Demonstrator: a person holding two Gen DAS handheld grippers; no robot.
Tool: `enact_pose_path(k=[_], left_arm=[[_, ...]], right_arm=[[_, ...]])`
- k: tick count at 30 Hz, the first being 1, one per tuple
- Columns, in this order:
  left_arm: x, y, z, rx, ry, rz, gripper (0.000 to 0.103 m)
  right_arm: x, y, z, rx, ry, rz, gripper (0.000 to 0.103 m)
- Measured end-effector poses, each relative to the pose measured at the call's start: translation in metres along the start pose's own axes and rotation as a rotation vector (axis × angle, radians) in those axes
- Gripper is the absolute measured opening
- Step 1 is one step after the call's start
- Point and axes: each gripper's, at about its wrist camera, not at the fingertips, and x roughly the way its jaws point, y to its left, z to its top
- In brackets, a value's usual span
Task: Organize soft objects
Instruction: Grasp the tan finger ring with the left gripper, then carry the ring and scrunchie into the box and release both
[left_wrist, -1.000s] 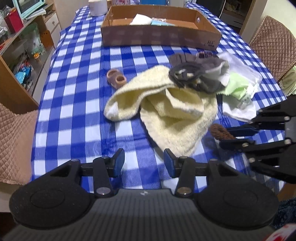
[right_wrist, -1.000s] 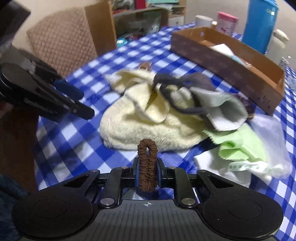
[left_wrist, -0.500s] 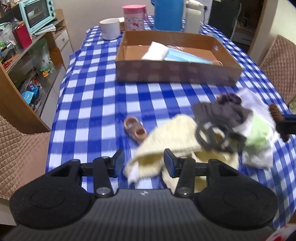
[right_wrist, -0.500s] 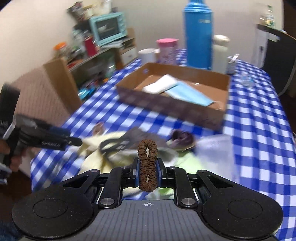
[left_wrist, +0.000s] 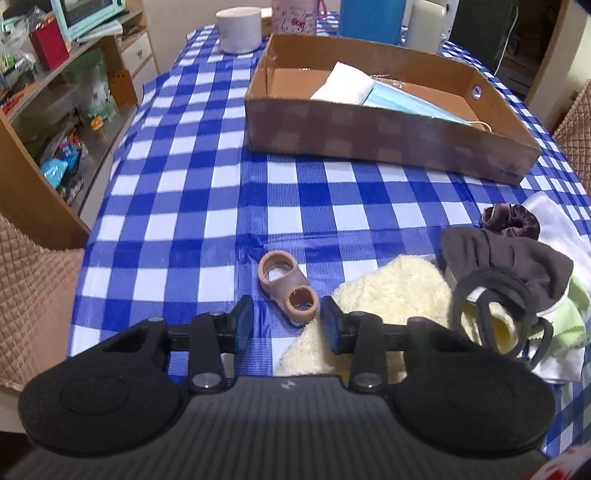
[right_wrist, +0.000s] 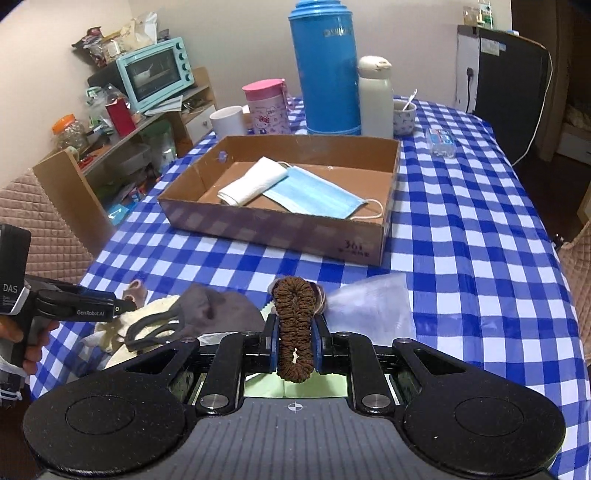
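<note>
My right gripper (right_wrist: 295, 339) is shut on a brown hair scrunchie (right_wrist: 296, 325) and holds it above the pile of soft things, facing the cardboard box (right_wrist: 273, 225). The box holds a folded white cloth (right_wrist: 251, 181) and a blue face mask (right_wrist: 314, 194). My left gripper (left_wrist: 287, 322) is open and empty, low over the table just in front of a tan toe separator (left_wrist: 288, 286). To its right lie a cream towel (left_wrist: 391, 295), a dark grey mask (left_wrist: 506, 273), a purple scrunchie (left_wrist: 511, 221) and a green cloth (left_wrist: 572, 317).
Behind the box stand a blue thermos (right_wrist: 325, 66), a white flask (right_wrist: 376, 96), a pink cup (right_wrist: 267, 107) and a white mug (right_wrist: 229, 120). A shelf unit (left_wrist: 55, 122) is left of the table. Quilted chairs (left_wrist: 33, 314) stand at the sides.
Both grippers rose and swung toward the box. The right one carried the brown scrunchie up from the table. The left one moved forward to the toe separator, still open.
</note>
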Motion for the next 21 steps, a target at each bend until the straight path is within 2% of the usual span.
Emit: enact_pose_path(k=[1, 5, 11, 16, 21], left_arm=[[0.001, 0.001, 0.000, -0.011, -0.001, -0.001, 0.035], [0.003, 0.002, -0.001, -0.050, -0.012, -0.020, 0.024], [0.002, -0.001, -0.003, -0.012, -0.031, -0.010, 0.011], [-0.003, 0.000, -0.005, 0.009, -0.049, 0.003, 0.007], [-0.018, -0.004, 0.003, 0.066, -0.110, 0.022, 0.007]], right_arm=[[0.003, 0.000, 0.000, 0.003, 0.005, -0.001, 0.018], [0.010, -0.004, 0.000, 0.016, 0.019, -0.003, 0.018], [0.017, -0.007, 0.000, 0.021, 0.032, -0.012, 0.018], [0.020, -0.010, 0.002, 0.023, 0.030, -0.018, 0.018], [0.020, -0.012, 0.009, 0.016, 0.012, -0.015, 0.018]])
